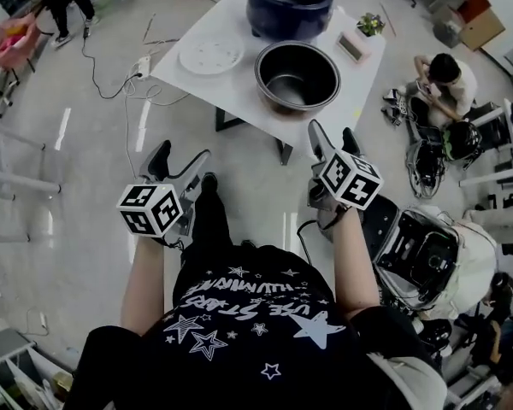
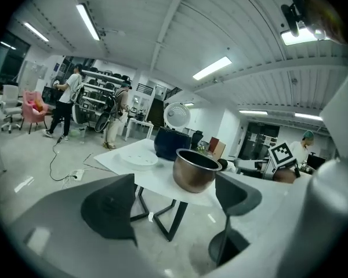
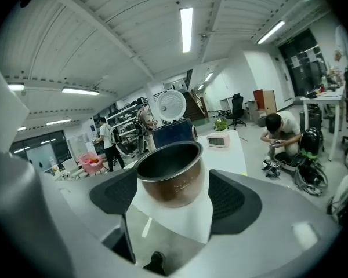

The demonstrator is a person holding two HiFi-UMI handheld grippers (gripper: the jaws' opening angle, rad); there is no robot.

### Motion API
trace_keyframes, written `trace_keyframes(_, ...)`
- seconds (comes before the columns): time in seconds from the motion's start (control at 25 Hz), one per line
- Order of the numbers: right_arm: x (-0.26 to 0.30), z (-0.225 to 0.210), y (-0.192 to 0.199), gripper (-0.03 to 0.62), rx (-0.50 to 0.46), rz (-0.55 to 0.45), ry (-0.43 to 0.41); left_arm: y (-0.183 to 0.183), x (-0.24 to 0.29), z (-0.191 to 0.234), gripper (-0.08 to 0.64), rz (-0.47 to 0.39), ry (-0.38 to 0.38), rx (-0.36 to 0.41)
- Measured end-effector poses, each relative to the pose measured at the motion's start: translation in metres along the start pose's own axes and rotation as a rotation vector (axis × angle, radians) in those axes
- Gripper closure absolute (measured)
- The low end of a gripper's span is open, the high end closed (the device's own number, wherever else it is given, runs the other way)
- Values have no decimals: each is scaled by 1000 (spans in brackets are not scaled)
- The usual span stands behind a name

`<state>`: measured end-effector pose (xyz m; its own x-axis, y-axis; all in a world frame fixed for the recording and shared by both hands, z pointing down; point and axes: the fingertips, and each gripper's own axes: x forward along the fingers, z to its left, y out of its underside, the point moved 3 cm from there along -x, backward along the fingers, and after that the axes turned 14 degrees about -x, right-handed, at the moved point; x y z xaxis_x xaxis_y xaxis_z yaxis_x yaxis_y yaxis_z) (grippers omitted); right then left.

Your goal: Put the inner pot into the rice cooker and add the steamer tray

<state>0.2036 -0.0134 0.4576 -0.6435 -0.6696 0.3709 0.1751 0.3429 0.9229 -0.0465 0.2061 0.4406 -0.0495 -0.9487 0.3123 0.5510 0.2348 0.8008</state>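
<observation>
White tabletop [image 1: 239, 88] carries everything for the job: a dark blue rice cooker [image 1: 289, 2] stands at the far side with its lid up and its well showing, and the inner pot [image 1: 297, 75] sits upright just in front of it, near the front edge, bronze outside and dark inside. To the left of the pot, apart from it, the round white steamer tray [image 1: 210, 55] lies flat. A small clock [image 1: 352, 47] and a little potted plant [image 1: 370, 24] stand at the right end of the tabletop. The person stands in front of it, over the grey floor [image 1: 85, 186], with both arms held forward. The left gripper [image 1: 179, 162] hangs over the floor, well short of the tabletop, its jaws wide apart with nothing between them. The right gripper [image 1: 332, 131] is nearer, its tips close to the front edge, and its jaws also stand wide; in the right gripper view the pot shows in the gap between them but lies beyond the tips, untouched. Off to the right another person [image 1: 445, 79] crouches on the floor.
</observation>
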Motion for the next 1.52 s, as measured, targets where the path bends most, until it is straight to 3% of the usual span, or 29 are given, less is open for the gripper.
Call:
trace_keyframes(0.56, 89, -40, -31, 241, 92, 106, 198, -66, 170, 34, 133, 218, 183, 61)
trace_keyframes(0.92, 134, -70, -27, 248, 134, 297, 327, -87, 255, 34, 133, 364, 306, 85)
trace_keyframes(1.24, 151, -77, -10, 365, 138, 477, 374, -92, 306, 38, 133, 492, 400, 118)
trace_keyframes(1.52, 150, -79, -6, 464, 180, 517, 380, -94, 337, 21, 135, 545, 495, 131)
